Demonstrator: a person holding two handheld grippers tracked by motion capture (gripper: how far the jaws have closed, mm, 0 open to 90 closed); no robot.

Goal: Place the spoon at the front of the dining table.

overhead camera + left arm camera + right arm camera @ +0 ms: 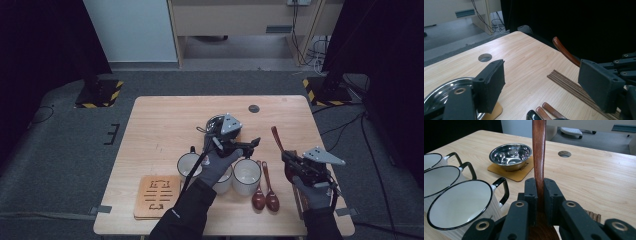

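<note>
Gripping a brown wooden spoon (pixel 539 150) by its handle, your right tool (pixel 291 161) is hovering near the tabletop's (pixel 165 120) right edge, its jaws clamped tight and the handle slanting up and away from you. Your left tool (pixel 248 144) is standing open and empty above the three white mugs (pixel 459 207), pointing right. Bare wood is lying open beyond them, past the steel bowl (pixel 510 153) on its coaster.

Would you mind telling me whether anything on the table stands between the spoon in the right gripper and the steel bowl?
Nothing visible does. The right gripper holds the spoon upright; bare table runs to the bowl, with the mugs off to one side.
</note>
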